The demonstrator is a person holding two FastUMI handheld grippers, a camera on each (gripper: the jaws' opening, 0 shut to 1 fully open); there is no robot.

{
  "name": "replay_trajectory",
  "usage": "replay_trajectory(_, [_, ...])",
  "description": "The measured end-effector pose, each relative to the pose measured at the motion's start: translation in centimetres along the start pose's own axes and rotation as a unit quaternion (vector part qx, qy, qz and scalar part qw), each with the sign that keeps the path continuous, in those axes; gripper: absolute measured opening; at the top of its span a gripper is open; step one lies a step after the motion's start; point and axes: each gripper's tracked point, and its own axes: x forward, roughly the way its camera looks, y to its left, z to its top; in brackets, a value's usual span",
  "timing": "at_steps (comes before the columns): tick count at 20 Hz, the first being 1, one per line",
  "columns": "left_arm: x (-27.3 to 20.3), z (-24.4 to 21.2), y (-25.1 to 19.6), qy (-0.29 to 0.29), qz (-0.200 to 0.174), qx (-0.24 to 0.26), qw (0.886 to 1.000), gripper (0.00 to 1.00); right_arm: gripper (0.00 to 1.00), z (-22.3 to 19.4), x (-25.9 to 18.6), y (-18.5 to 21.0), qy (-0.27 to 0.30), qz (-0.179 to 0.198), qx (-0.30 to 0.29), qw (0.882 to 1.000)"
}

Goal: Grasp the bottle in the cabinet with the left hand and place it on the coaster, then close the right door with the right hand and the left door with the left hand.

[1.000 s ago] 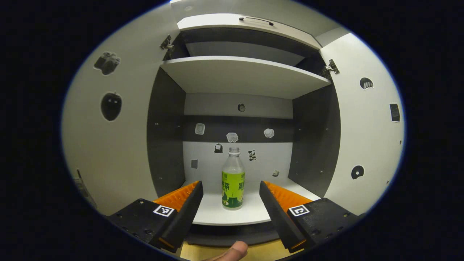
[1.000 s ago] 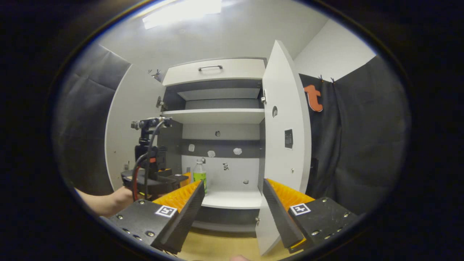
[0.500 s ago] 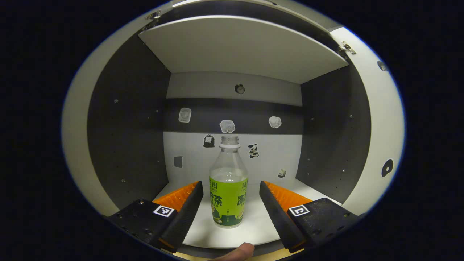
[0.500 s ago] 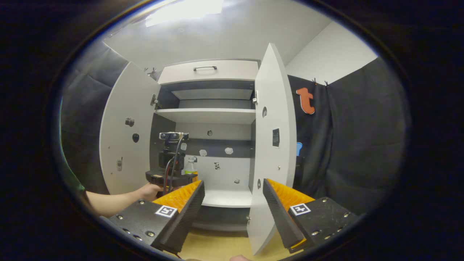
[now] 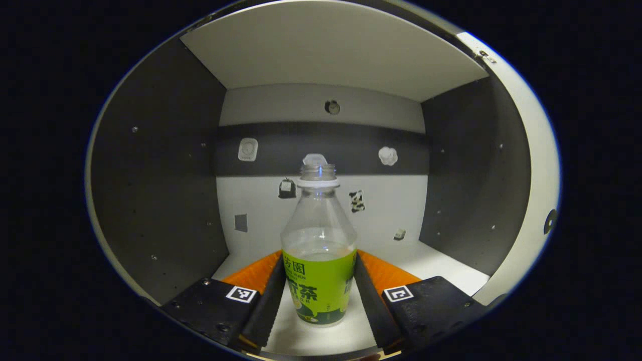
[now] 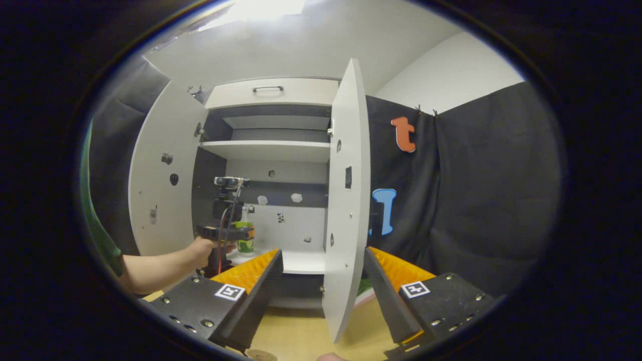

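A clear bottle with a green label and no cap stands upright on the cabinet's lower shelf. My left gripper is inside the cabinet, and its two fingers press the label from both sides. In the right gripper view, a hand holds that left gripper at the bottle. The right gripper stands open in front of the cabinet with nothing between its fingers. Beyond it, the open right door shows edge-on. The left door is swung wide open.
A white shelf spans the cabinet just above the bottle, with dark side walls close on either side. A drawer with a handle tops the cabinet. A wooden table top lies below, with a small round disc at its near edge.
My left gripper has gone deeper into the cabinet, and its fingers have come together onto the bottle. The right gripper has drifted right, so the right door now shows edge-on.
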Motion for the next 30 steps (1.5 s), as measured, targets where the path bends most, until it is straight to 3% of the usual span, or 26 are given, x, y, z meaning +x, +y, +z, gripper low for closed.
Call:
replay_trajectory(7, [-8.0,5.5,-0.8,-0.036,-0.019,-0.012,0.999,0.76,0.97,0.6,-2.5,-0.7,-0.008,0.014,0.023,1.0])
replay_trajectory(15, [-20.2,7.5,-0.8,-0.035,0.01,-0.027,0.999,0.77,0.95,1.6,-3.9,0.4,-0.024,0.066,0.033,0.997])
replay_trajectory(18, [-24.2,7.3,0.1,-0.042,0.051,-0.007,0.998,0.77,0.95,1.6,-3.7,1.6,-0.025,0.092,0.043,0.994])
replay_trajectory(25, [-30.8,4.4,-1.1,-0.031,0.057,-0.016,0.998,0.75,0.95,1.9,-3.6,3.8,-0.032,0.142,0.058,0.988])
replay_trajectory(30, [-33.3,-1.2,-3.0,-0.01,0.049,-0.02,0.999,0.77,0.95,2.1,-3.4,4.1,-0.033,0.152,0.063,0.986])
